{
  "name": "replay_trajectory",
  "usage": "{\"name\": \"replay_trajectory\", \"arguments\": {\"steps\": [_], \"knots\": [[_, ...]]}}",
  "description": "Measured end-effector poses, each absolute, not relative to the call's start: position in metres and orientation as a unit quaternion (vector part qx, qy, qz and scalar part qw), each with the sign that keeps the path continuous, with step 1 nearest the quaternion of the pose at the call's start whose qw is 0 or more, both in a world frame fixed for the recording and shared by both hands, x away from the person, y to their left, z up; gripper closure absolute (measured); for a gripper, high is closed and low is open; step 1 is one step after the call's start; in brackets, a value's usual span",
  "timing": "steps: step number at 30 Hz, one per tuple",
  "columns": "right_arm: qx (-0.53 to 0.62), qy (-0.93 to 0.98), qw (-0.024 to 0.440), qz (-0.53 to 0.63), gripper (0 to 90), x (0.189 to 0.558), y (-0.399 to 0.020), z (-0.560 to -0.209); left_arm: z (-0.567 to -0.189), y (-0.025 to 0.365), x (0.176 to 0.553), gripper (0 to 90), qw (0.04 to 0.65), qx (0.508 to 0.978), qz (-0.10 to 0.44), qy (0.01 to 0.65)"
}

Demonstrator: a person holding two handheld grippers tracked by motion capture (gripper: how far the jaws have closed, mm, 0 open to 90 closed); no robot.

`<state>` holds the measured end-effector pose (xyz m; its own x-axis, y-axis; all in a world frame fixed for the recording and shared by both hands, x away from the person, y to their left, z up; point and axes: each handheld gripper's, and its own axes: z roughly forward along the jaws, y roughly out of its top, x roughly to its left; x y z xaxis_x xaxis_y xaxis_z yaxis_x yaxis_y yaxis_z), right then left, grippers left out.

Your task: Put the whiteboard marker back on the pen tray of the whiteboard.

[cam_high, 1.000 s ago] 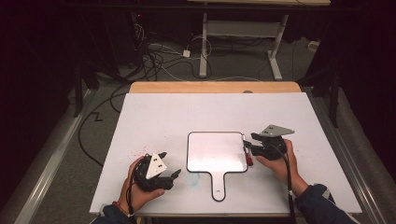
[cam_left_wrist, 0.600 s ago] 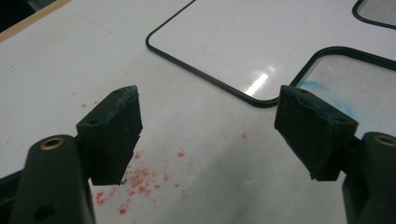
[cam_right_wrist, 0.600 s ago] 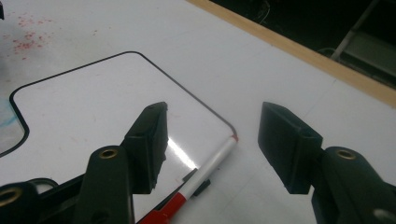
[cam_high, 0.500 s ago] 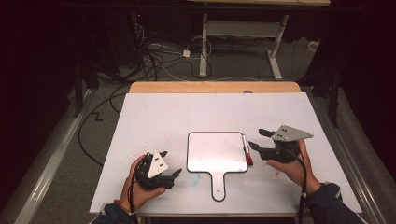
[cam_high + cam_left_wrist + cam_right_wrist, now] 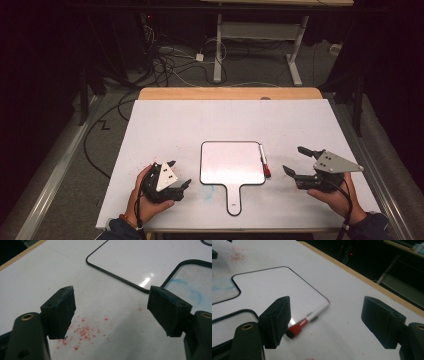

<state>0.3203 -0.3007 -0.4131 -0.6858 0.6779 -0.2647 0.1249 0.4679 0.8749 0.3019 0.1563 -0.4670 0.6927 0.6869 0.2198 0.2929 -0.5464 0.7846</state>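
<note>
Small paddle-shaped whiteboard (image 5: 232,162) flat on the white table (image 5: 210,120), nearer the front edge than the back, handle pointing at the front edge. Board face blank in the high view; glare patch across it in the left gripper view (image 5: 150,262). Red-capped marker (image 5: 264,161) lying along the board's right edge, touching or just beside it; contact hard to judge. In the right gripper view, marker (image 5: 308,320) partly hidden behind the near jaw, cap end cut off by it; label print too blurred to read.

Left gripper (image 5: 174,179) near the front-left corner, held in the left hand (image 5: 145,197), jaws spread wide, nothing between them. Left gripper view: red specks (image 5: 83,333) on the table under the gripper (image 5: 112,311); faint blue smear (image 5: 190,290) at right, partly cut off by the frame edge.

Right gripper (image 5: 296,161) near the front-right corner, right of the marker and apart from it, jaws wide apart and empty. Right hand (image 5: 335,195) largely covered by the gripper body. Wooden strip at the table's back edge (image 5: 230,93).
</note>
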Motion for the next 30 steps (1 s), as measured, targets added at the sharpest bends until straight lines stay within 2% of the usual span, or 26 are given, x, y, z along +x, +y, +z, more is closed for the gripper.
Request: {"name": "replay_trajectory", "arguments": {"steps": [11, 30], "knots": [[0.301, 0.790, 0.317, 0.430, 24.1, 0.304, -0.326, -0.452, -0.471, 0.151, 0.303, 21.9, 0.362, 0.848, 0.264, 0.282], [0.281, 0.780, 0.335, 0.447, 24.8, 0.299, -0.321, -0.442, -0.470, 0.153, 0.302, 19.5, 0.367, 0.843, 0.266, 0.289]]}}
